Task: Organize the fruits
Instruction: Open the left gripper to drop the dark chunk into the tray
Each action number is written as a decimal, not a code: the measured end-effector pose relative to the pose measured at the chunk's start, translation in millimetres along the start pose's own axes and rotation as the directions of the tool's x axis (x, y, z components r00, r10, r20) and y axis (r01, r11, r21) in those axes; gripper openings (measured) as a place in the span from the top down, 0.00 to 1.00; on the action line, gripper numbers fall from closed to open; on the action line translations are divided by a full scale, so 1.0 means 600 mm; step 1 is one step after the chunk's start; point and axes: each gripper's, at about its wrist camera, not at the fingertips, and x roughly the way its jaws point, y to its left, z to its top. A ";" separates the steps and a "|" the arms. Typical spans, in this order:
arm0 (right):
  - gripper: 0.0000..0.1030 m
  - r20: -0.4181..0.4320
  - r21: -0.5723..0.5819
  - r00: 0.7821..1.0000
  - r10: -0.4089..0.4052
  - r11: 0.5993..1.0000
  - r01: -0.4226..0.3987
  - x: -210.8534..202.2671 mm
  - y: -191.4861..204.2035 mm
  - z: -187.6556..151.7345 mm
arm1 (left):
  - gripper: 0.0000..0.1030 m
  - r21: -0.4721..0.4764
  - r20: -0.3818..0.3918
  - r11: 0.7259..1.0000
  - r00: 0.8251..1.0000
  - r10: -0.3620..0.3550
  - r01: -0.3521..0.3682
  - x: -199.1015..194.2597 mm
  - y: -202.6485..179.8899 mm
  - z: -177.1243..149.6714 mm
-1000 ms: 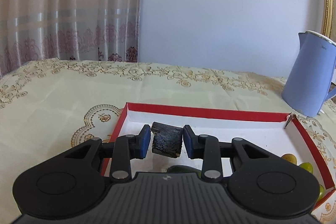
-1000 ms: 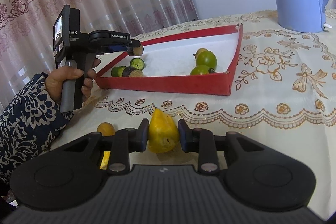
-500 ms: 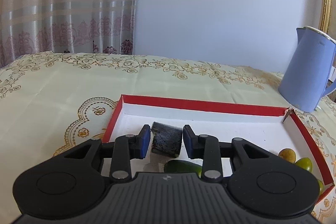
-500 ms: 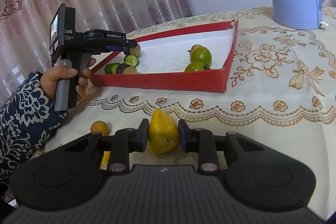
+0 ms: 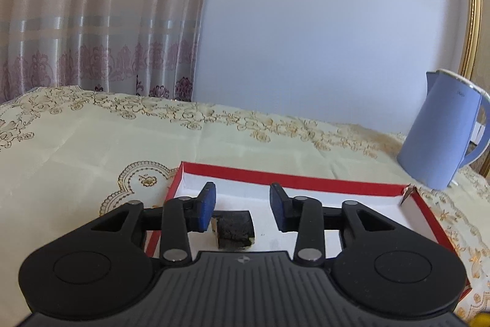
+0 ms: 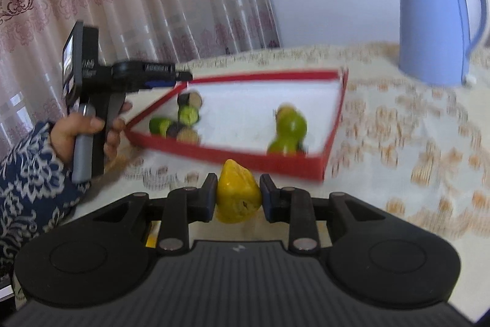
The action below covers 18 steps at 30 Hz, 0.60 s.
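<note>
My left gripper (image 5: 242, 209) has just been opening, its jaws now spread clear of the dark fruit chunk (image 5: 235, 229) lying in the red tray's (image 5: 294, 179) near left corner, grouped with the cut pieces; my right gripper (image 6: 238, 195) pinches the yellow fruit (image 6: 237, 194) firmly, lifted before the tray's front edge to carry it in

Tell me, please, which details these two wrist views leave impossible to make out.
- Left wrist view: the gripper body hides the red tray's near part and the underside of the dark chunk.
- Right wrist view: motion blur smears the green fruits and cut pieces.
- Right wrist view: the fingers cover the yellow fruit's sides.
</note>
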 end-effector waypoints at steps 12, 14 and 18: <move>0.73 -0.004 -0.122 0.999 -0.046 0.991 0.045 0.107 0.002 0.124 | 0.63 -0.012 0.036 1.000 0.999 0.006 -0.006 -0.016 0.005 0.009; 0.73 -0.012 -0.140 0.998 -0.056 0.989 0.054 0.129 0.006 0.133 | 0.63 -0.015 0.037 1.000 0.999 0.007 -0.006 -0.016 0.007 0.010; 0.73 -0.043 -0.176 0.995 -0.086 0.981 0.077 0.180 0.015 0.141 | 0.63 -0.020 0.037 1.000 0.999 0.004 -0.004 -0.017 0.008 0.011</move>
